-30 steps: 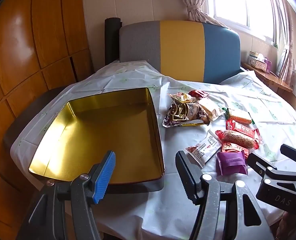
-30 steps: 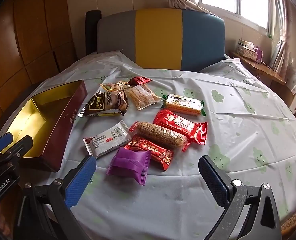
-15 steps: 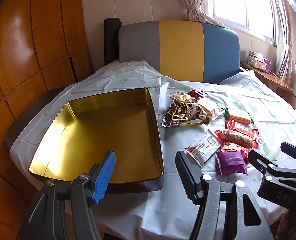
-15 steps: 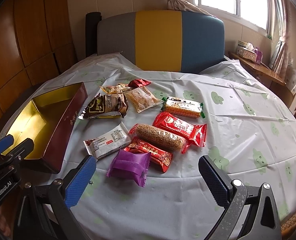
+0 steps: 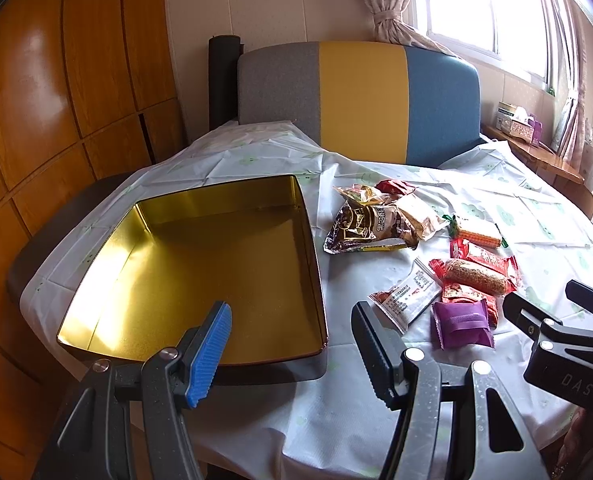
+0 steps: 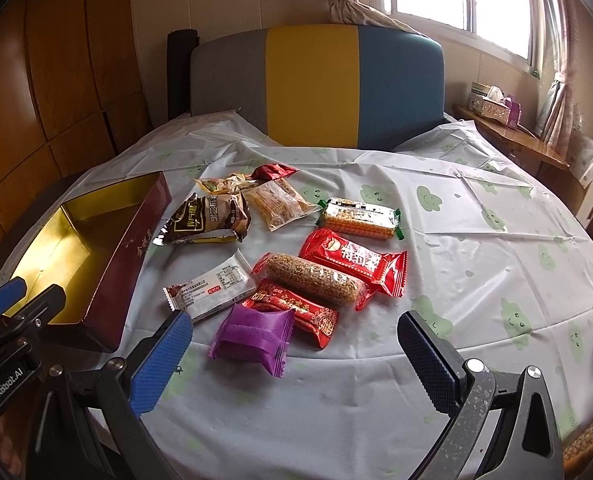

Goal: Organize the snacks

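Both tongs, left (image 5: 292,344) and right (image 6: 294,354), gape empty; grabbing the near purple foil packet (image 6: 252,338) could drag the overlapping red wrapper (image 6: 296,312) (slippery foil).

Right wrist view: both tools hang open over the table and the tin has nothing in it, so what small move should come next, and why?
Probably lower the right tool onto the purple packet and close on it. That packet lies nearest its open fingers, free on top, and the gold tin stands empty just to its left.
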`<state>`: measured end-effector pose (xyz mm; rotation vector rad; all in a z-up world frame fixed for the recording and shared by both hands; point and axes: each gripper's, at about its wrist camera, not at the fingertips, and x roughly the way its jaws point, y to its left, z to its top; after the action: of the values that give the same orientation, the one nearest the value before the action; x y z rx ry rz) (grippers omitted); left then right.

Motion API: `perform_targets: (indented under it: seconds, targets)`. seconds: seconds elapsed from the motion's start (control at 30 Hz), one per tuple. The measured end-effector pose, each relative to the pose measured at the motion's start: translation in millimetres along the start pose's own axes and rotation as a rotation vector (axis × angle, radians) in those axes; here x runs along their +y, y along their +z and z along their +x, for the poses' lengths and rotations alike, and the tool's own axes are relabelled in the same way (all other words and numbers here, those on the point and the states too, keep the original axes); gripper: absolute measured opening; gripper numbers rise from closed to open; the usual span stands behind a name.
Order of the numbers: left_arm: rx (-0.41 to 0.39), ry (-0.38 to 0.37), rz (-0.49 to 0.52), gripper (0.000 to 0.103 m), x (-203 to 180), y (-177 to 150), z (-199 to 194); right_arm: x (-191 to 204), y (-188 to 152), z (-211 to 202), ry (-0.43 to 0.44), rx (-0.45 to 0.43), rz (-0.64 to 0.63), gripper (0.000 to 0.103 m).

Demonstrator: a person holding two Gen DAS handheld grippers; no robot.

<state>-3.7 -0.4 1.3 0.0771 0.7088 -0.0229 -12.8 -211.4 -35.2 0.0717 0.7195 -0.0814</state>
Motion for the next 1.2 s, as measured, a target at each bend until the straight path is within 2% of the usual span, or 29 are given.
perform_targets:
  seconds: [0.87,1.03,1.17,1.2]
  targets:
    - [0.009,-0.022,0.031,0.063,-7,-2,-1,-20,8,-3,0.006,-0.026,0.029,0.103]
    - [0.03,-0.089,0.058,0.063,-12,0,3,-48,32,1,0.015,-0.027,0.04,0.103]
    - [0.063,-0.225,0.11,0.066,-23,3,6,-81,60,10,0.033,-0.001,0.033,0.103]
    - [0.065,-0.239,0.122,0.066,-26,4,6,-92,66,13,0.032,0.007,0.036,0.103]
